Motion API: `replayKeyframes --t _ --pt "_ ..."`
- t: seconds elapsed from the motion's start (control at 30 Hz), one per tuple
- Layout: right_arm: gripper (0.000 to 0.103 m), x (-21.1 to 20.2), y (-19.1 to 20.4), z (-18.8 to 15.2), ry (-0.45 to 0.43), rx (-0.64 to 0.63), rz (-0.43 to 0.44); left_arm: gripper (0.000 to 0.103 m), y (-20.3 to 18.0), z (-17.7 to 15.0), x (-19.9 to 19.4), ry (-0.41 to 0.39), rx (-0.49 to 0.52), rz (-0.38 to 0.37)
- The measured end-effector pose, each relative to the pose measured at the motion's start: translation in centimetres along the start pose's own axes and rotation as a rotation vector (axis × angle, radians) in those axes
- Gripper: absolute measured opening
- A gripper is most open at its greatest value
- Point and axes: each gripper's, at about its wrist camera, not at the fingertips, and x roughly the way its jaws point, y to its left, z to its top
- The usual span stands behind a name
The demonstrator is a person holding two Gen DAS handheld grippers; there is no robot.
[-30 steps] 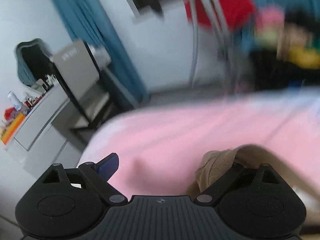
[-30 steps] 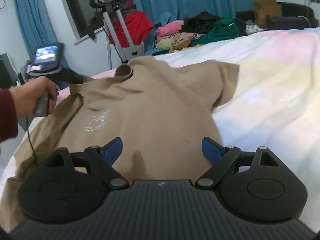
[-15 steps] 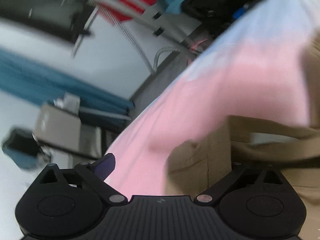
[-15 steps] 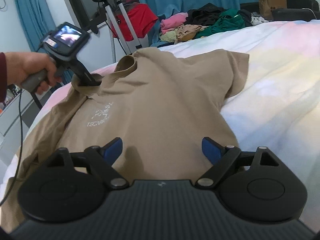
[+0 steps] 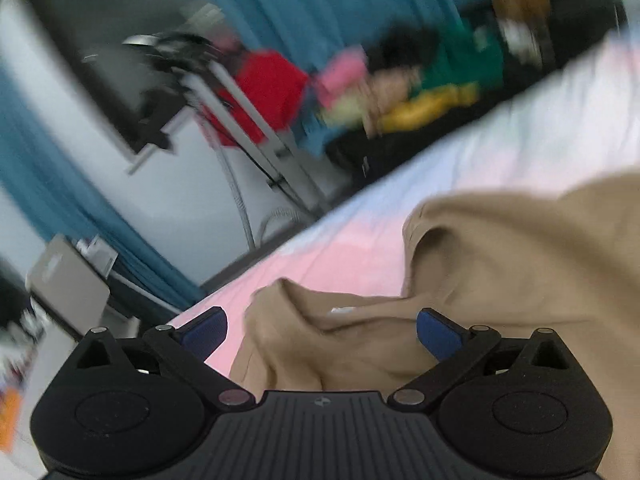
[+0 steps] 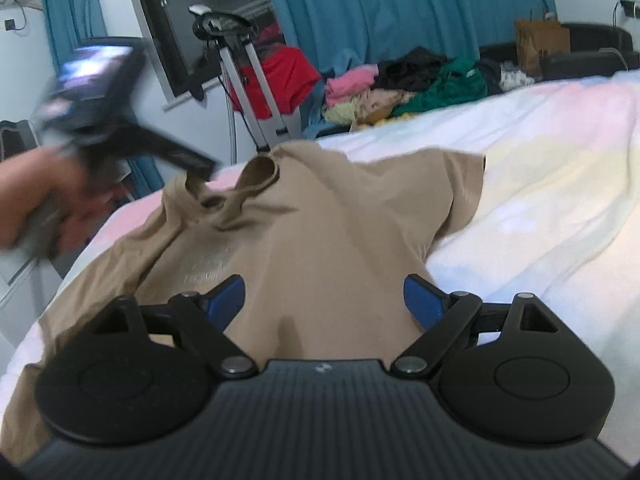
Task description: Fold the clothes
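My left wrist view is smeared: the heap of clothes (image 5: pixel 404 92) reads only as colour patches. From the right wrist, the hand (image 6: pixel 44 204) and left gripper (image 6: pixel 196 178) blur, its tips perhaps buried in the tan shirt (image 6: pixel 320 240), whose hem my gripper body hides.

Tan T-shirt (image 6: pixel 328 240) spread on bed
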Motion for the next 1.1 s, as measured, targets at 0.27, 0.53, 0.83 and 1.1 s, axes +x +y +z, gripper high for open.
replayKeyframes --t 0.27,0.53,0.83,1.1 --pt "0.088 -4.1 1.8 -0.3 -0.084 -0.104 0.006 0.103 5.4 -14.2 -16.1 -0.123 -0.341 0.028" --pt "0.088 -10.6 4.1 0.4 -0.152 -0.187 0.054 0.101 10.0 -23.5 -22.2 0.048 -0.694 0.032" --pt "0.091 -14.8 6.3 -0.5 -0.114 -0.266 0.122 0.103 9.4 -22.6 -24.6 -0.051 -0.624 -0.013" --pt "0.103 -14.4 7.5 -2.6 -0.037 -0.255 0.159 0.102 14.5 -25.5 -17.2 0.126 -0.915 -0.072"
